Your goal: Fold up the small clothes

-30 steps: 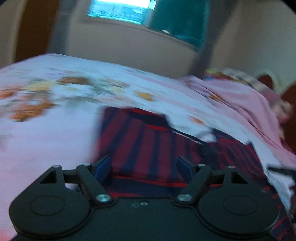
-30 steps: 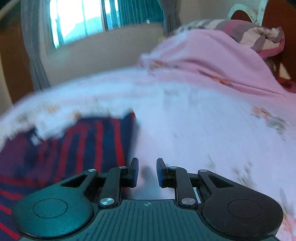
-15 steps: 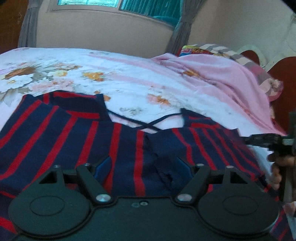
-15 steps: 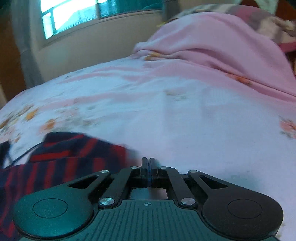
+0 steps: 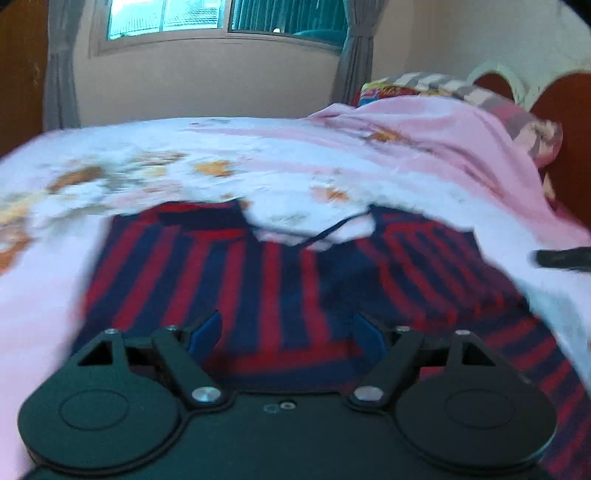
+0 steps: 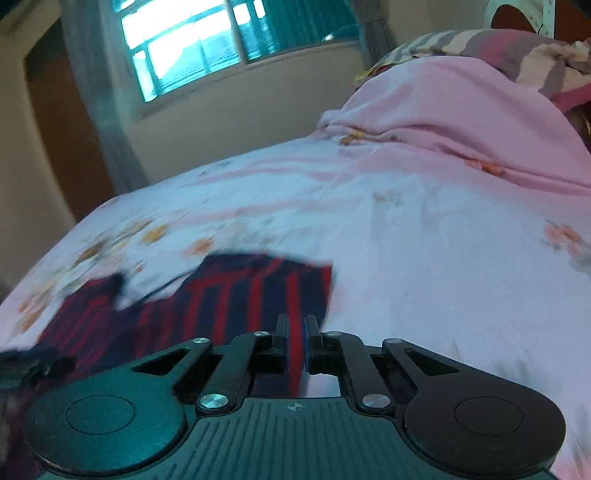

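Bed (image 5: pixel 258 162), floral sheet in white and pink with orange blooms, fills both views. No box, basket or other container shows in either view; the bed surface alone carries the clothing.

Striped garment (image 5: pixel 280 280), navy with red stripes, lies spread flat on the sheet near the bed's close edge. Thin dark straps cross at its far edge, over a patch of bare sheet showing through the neckline. Edges are blurred in both views; finer folds cannot be told.

Left gripper (image 5: pixel 288 328): jaws stand wide, blue pads well apart, hanging over the middle of the garment's near part. Cloth shows in the gap beneath, but the pads press on nothing.

Right gripper (image 6: pixel 295 336): jaws narrow, only a slim gap between them and easing apart. A strip of red and blue cloth from the garment's right edge sits in that gap, pinched between the pads. Seen from the right wrist, the garment stretches away to the left of this gripper, with bare sheet to the right.

A dark blurred shape at the right edge of the left wrist view is likely part of the other gripper; it cannot be made out for sure.

Pink blanket (image 6: pixel 461 122) is bunched at the head of the bed, with a striped pillow (image 6: pixel 517 48) behind it. Window (image 5: pixel 221 14) with grey curtains on the far wall.
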`<state>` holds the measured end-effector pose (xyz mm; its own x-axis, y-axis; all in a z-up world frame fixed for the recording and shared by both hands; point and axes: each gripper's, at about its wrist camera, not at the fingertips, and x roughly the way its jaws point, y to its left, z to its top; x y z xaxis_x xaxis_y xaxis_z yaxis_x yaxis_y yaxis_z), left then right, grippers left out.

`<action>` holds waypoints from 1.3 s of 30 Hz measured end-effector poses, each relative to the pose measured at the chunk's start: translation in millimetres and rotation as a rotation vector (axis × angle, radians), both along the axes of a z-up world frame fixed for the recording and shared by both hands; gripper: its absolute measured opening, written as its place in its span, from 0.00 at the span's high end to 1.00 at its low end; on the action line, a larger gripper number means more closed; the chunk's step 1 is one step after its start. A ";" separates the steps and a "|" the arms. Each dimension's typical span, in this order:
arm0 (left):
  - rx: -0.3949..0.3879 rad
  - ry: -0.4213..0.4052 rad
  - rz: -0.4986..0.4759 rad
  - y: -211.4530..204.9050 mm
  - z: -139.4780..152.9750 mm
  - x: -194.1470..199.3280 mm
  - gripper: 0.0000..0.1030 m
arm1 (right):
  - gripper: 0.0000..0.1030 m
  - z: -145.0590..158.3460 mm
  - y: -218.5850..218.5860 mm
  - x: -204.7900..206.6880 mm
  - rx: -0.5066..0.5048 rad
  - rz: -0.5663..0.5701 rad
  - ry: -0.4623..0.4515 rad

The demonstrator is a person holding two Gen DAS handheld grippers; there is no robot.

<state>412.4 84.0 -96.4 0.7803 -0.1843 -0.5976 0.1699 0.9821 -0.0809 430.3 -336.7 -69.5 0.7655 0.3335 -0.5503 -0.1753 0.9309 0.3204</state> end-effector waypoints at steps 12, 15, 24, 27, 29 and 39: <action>-0.035 0.120 0.204 144.2 -3.2 -223.0 0.25 | 0.26 -4.6 -38.2 -233.3 0.138 -0.036 0.136; -0.030 0.113 0.163 140.0 -7.3 -254.1 0.25 | 0.26 -1.8 -29.6 -256.6 0.164 -0.040 0.141; -0.092 0.142 0.003 105.3 -15.3 -272.2 0.43 | 0.26 -0.9 -9.0 -275.5 0.192 -0.024 0.148; -0.182 0.173 -0.004 107.6 -18.0 -266.4 0.97 | 0.26 -1.6 -5.2 -278.3 0.190 -0.020 0.137; -0.252 0.171 0.000 114.5 -17.0 -267.6 0.78 | 0.26 -2.6 -6.1 -278.9 0.206 -0.026 0.142; -0.484 0.220 -0.006 125.9 -32.9 -246.8 0.96 | 0.26 -14.6 -7.8 -278.1 0.264 -0.005 0.161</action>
